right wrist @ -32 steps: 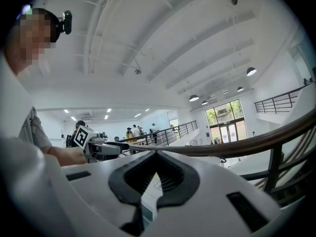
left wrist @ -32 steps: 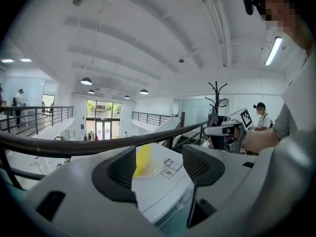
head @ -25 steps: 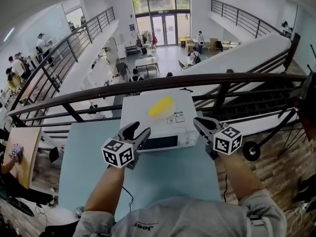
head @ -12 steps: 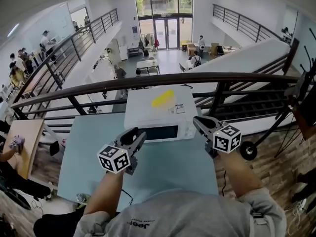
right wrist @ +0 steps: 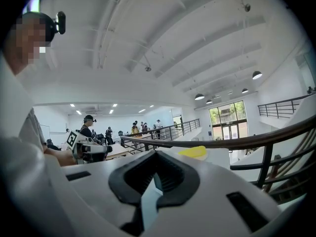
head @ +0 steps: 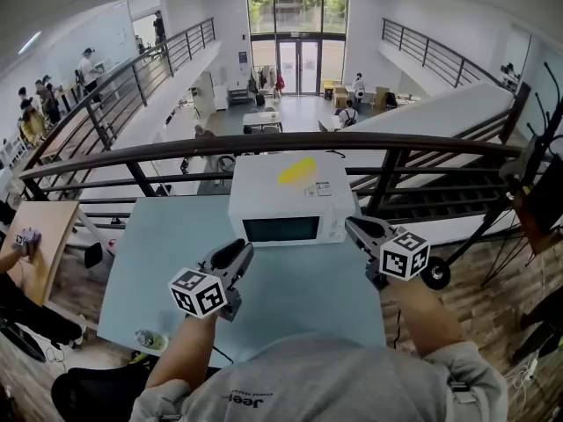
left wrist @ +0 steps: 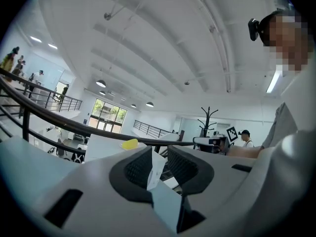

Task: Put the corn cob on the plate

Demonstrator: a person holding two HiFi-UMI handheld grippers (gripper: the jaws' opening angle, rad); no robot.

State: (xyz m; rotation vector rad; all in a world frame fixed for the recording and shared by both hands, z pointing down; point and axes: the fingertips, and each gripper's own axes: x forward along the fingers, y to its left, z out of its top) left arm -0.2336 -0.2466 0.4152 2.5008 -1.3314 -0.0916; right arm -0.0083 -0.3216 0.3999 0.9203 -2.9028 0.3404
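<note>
The yellow corn cob [head: 296,170] lies on top of a white microwave [head: 295,207] at the far side of the pale blue table [head: 167,244]. Both gripper views catch the cob [left wrist: 130,143] [right wrist: 194,152] ahead, beyond the jaws. My left gripper [head: 237,251] hovers over the table short of the microwave's front left; its jaws are closing, a narrow gap still shows [left wrist: 159,156], and nothing is between them. My right gripper [head: 354,228] hangs by the microwave's right front corner, jaws together and empty [right wrist: 155,156]. No plate is in view.
A dark metal railing [head: 264,148] runs behind the table, with an open hall far below. A small bottle [head: 148,338] lies at the table's near left corner. A wheeled stand [head: 435,275] sits on the wooden floor at the right. People stand on the left balcony.
Both grippers have drawn back from the microwave towards me, the left one down and to the left. The left jaws have narrowed from wide open to a small gap.
</note>
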